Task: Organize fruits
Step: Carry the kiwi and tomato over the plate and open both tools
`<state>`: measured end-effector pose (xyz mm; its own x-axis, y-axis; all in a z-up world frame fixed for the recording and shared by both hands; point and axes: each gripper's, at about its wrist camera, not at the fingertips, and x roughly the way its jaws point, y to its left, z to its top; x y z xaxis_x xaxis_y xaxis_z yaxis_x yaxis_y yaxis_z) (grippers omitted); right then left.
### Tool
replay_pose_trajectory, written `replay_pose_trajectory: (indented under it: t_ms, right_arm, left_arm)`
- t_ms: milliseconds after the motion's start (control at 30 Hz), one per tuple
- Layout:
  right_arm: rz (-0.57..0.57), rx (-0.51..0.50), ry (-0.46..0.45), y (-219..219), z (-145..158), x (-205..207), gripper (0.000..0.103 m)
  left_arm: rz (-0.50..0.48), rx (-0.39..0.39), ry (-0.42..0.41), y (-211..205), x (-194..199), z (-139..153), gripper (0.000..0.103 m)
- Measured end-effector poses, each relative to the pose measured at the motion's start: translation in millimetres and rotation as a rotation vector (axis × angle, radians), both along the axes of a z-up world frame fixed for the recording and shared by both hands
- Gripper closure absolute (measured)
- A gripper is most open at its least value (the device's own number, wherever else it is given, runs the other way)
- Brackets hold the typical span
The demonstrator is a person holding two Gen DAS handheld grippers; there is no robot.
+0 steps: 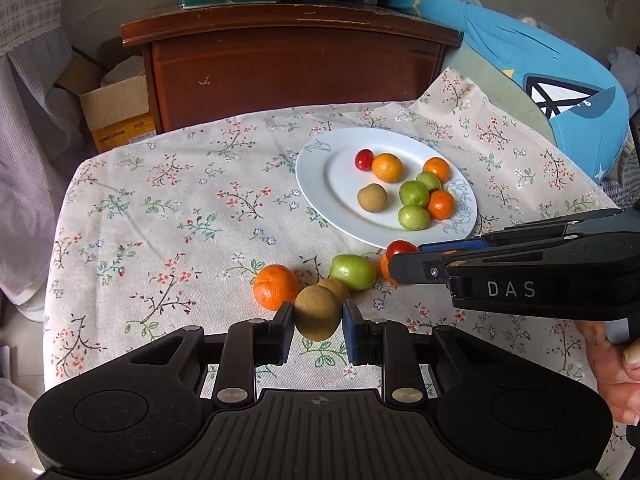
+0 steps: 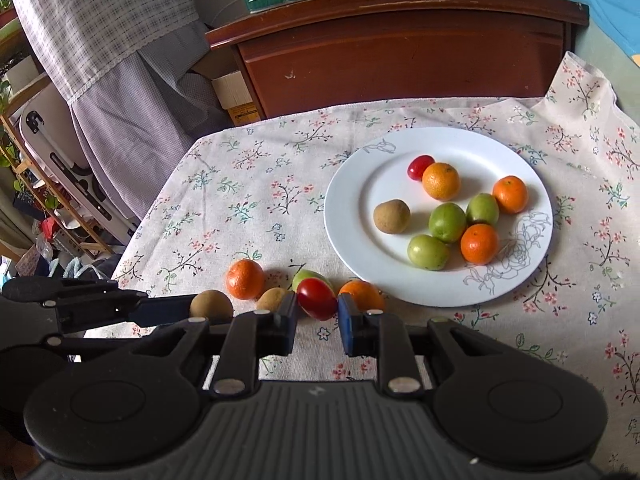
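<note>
My left gripper (image 1: 318,320) is shut on a round brown fruit (image 1: 317,317), seen from the side as the left gripper (image 2: 200,308) in the right wrist view. My right gripper (image 2: 317,306) is shut on a red cherry tomato (image 2: 317,299); the left wrist view shows that right gripper (image 1: 394,258) pinching the tomato (image 1: 400,247). On the cloth beside them lie an orange (image 1: 275,286), a second brown fruit (image 1: 335,287), a green fruit (image 1: 353,271) and another orange (image 2: 362,293). The white plate (image 2: 360,184) holds several fruits: oranges, green ones, a brown one, a tomato.
A floral cloth (image 1: 180,208) covers the table. Behind it stands a brown wooden cabinet (image 1: 292,68) with boxes on top. A cardboard box (image 1: 116,112) sits on the floor at the left. A blue cushion (image 1: 552,76) lies at the right. A hand (image 1: 612,368) holds the right gripper.
</note>
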<state>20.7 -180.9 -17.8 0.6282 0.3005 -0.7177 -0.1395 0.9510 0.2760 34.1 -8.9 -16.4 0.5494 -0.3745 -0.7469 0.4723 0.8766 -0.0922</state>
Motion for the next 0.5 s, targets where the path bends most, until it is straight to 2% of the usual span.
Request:
replay_pose_trajectory:
  t_ms: [267, 500]
  right_arm:
    - [-0.009, -0.009, 0.012, -1.3, -2.3, 1.0, 0.082]
    - [-0.051, 0.001, -0.033, -14.0, 13.3, 6.9, 0.082]
  left_arm:
    - [0.002, 0.001, -0.002, -6.1, 3.4, -1.4, 0.08]
    - [0.022, -0.042, -0.028, -8.8, 20.5, 10.0, 0.08]
